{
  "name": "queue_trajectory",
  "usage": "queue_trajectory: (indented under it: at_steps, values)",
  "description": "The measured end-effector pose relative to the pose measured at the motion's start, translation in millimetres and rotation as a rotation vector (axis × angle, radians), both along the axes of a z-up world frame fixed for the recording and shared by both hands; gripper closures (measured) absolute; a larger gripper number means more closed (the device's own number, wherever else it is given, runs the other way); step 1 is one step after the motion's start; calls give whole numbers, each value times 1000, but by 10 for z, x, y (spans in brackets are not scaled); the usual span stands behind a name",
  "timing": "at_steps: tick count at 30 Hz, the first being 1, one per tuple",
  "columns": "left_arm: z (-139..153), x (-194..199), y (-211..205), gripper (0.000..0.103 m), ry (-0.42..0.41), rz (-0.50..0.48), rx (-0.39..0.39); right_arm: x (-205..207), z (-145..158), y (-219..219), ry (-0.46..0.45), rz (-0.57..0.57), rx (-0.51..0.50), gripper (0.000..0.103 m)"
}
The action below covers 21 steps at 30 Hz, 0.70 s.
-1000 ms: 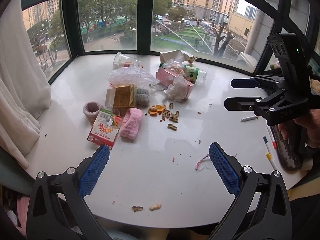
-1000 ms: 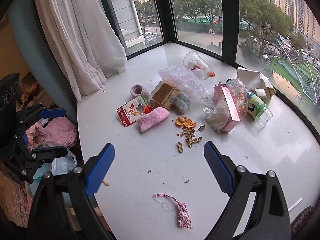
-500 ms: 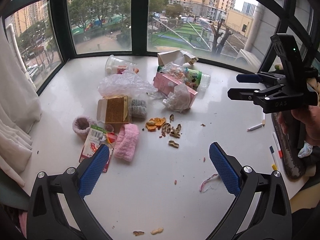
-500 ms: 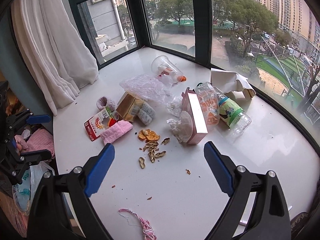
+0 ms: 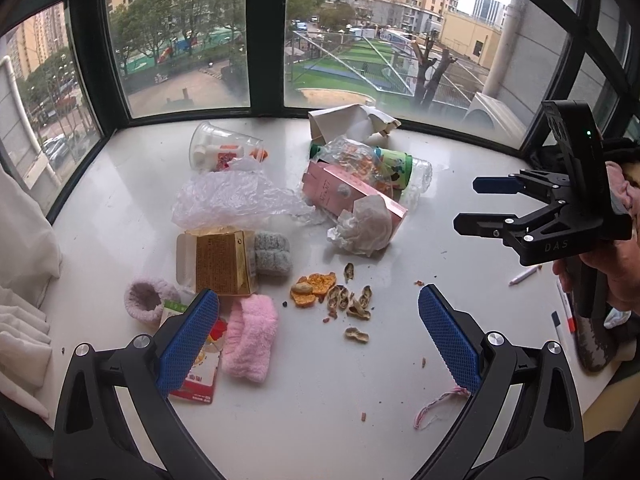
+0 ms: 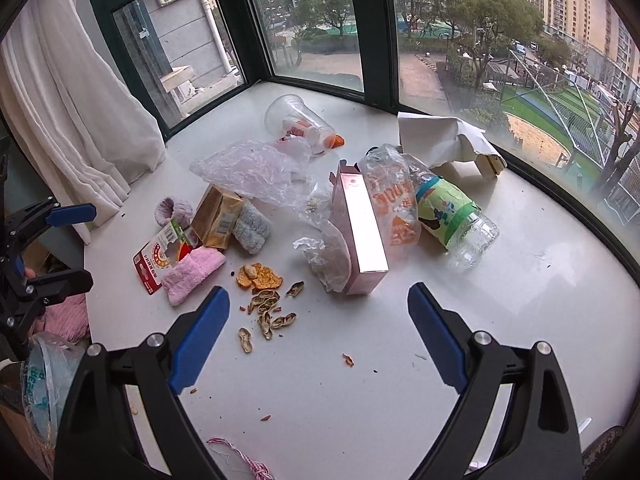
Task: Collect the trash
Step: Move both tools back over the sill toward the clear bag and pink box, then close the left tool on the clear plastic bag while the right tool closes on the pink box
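both tools are released, jaws spread wide and holding nothing. the left gripper (image 5: 318,332) fills the bottom of its view over the white table (image 5: 320,412), its left finger (image 5: 188,342) overlapping the red-and-white card pack (image 5: 198,376). the right gripper (image 6: 318,334) does the same in its own view, and also shows at the right edge of the left view, held in a hand (image 5: 608,276).

nearest the bottom of the left view lies a pink-and-white string (image 5: 436,406), at lower right. just above centre-bottom are the peanut shells (image 5: 352,304) with orange peel (image 5: 312,288) touching their left side, and a pink fuzzy cloth (image 5: 250,338) to the left. at mid-frame sit a gold carton (image 5: 218,262) beside a grey fuzzy cloth (image 5: 272,256), and a crumpled wrapper (image 5: 360,226) resting against the pink box (image 5: 352,192). beyond them are the clear plastic bag (image 5: 236,198) and a plastic bottle (image 5: 400,168). farthest, near the window at the top, a tipped clear cup (image 5: 220,146) and torn white paper (image 5: 348,122).
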<state>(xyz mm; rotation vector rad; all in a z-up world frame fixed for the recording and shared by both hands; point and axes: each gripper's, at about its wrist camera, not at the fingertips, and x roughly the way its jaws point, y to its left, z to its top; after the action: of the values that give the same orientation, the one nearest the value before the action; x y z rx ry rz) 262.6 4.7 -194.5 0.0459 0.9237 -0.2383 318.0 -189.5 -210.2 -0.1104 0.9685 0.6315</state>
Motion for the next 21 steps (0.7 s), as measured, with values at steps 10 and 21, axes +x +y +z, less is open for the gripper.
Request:
queue_trajectory:
  at_steps: [10, 21]
  values:
    - [-216, 610, 88, 6, 29, 15, -29, 401, -304, 87, 23, -6, -7, 15]
    - [-406, 1181, 203, 6, 6, 35, 53, 739, -679, 203, 53, 6, -37, 15]
